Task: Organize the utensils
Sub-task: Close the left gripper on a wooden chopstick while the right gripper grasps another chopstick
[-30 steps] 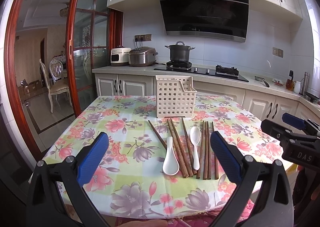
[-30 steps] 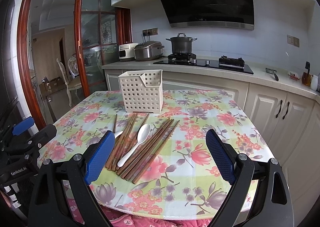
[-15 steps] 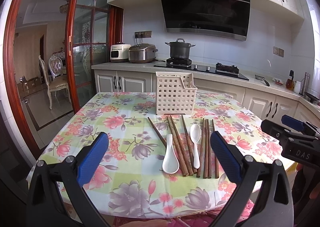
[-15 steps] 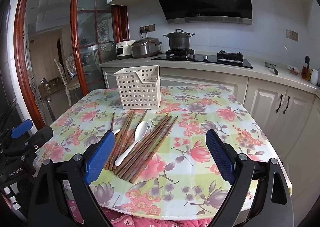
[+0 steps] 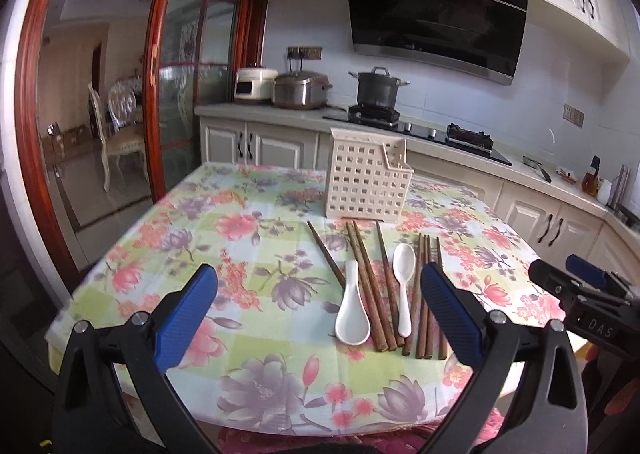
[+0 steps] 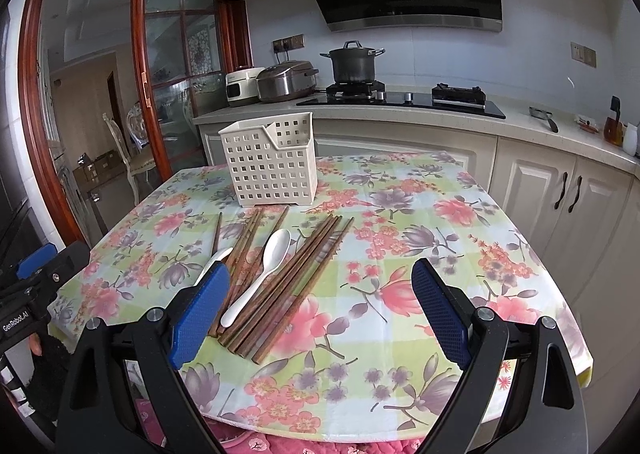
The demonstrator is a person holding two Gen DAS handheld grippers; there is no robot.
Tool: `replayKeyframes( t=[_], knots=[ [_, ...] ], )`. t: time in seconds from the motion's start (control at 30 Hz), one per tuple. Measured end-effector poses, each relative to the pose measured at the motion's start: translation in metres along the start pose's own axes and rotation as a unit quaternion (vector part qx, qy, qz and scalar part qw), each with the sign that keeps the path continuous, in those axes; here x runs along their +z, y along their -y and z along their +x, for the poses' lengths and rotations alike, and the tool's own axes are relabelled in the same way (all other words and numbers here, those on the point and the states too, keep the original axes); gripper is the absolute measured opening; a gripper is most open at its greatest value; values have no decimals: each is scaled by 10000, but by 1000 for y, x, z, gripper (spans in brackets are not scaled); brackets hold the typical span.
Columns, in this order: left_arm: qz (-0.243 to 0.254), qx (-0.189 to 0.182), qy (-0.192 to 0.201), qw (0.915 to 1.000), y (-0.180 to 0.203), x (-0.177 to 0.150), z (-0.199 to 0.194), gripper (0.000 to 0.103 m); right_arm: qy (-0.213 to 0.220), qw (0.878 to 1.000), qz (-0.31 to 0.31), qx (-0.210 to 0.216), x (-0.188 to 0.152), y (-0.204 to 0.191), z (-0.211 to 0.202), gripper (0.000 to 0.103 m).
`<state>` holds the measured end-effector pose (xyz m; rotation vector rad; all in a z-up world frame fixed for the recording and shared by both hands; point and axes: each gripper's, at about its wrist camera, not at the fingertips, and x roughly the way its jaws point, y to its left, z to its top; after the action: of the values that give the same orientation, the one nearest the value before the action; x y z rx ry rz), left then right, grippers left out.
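Observation:
A cream perforated utensil basket point(image 5: 367, 185) point(image 6: 274, 166) stands upright on the floral tablecloth. In front of it lie several brown wooden chopsticks point(image 5: 370, 286) point(image 6: 296, 280) and two white ceramic spoons: a short one point(image 5: 351, 318) point(image 6: 214, 260) on the left and a longer one point(image 5: 403, 286) point(image 6: 264, 270) among the chopsticks. My left gripper point(image 5: 318, 318) is open and empty above the near table edge. My right gripper point(image 6: 320, 314) is open and empty, hovering over the near ends of the chopsticks; it also shows in the left wrist view point(image 5: 576, 294).
The round table point(image 6: 460, 254) with floral cloth ends close in front of me. Behind it runs a counter point(image 5: 460, 149) with a stove, a black pot point(image 5: 378, 87) and rice cookers point(image 5: 302, 89). A glass door point(image 5: 184, 93) stands at left.
Both grippers have moved a little closer to the table and tilted down toward the utensils. Both stay open. Nothing on the table has moved.

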<state>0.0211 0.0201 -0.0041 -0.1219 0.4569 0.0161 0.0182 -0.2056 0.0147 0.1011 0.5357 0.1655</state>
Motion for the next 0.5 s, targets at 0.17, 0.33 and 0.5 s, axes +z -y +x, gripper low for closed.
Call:
replayKeyframes(
  t=[0.17,0.33,0.5],
  knots=[
    [7,-87,-211,9997,-1,2,16,98,-82,9999,37,-71,0,3,14,86],
    [24,-129,-423,9990,1,4,41,98,-242,9996,95,-118,-1,7,35,86],
    [-308,5,-805,9963,-12,14,81,98,-586,9977,277,-180,-1,15,66,86]
  ],
)
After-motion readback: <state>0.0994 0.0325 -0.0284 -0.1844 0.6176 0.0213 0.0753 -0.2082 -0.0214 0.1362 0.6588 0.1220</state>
